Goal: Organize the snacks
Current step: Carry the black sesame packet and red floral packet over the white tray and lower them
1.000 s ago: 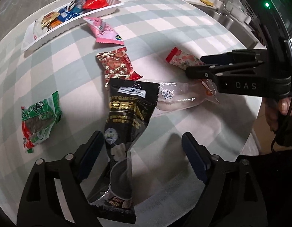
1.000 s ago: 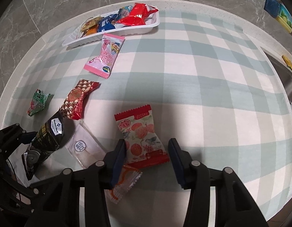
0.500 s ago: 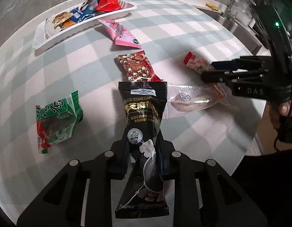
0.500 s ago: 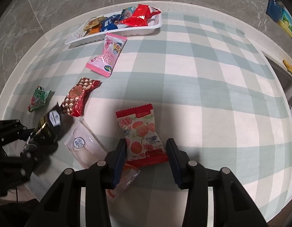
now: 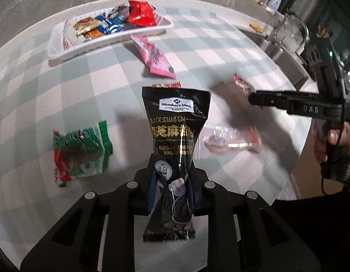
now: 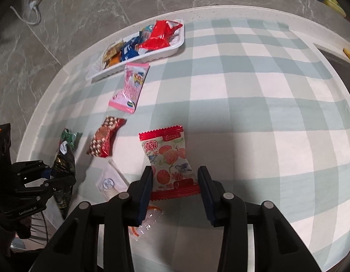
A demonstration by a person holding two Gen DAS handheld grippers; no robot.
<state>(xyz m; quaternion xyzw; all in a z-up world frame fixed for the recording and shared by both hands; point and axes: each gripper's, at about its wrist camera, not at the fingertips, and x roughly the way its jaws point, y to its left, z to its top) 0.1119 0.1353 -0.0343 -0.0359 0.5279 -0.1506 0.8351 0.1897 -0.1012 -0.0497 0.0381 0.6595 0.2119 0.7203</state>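
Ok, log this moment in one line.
left tool: shut on black sesame packet | right tool: closing around peach-print packet | tray: part-filled

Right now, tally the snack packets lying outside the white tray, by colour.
Black, gripped in the left tongs: 1
Pink: 1
Green: 1
Red-and-brown patterned: 1
Clear: 1
Red-and-white fruit print, between the closing right tongs: 1
Total: 6

Both grippers angled steeply downward.
Left gripper (image 5: 170, 187) clamped tight on black packet (image 5: 175, 140); right gripper (image 6: 175, 181) closing about red-and-white packet (image 6: 170, 163).
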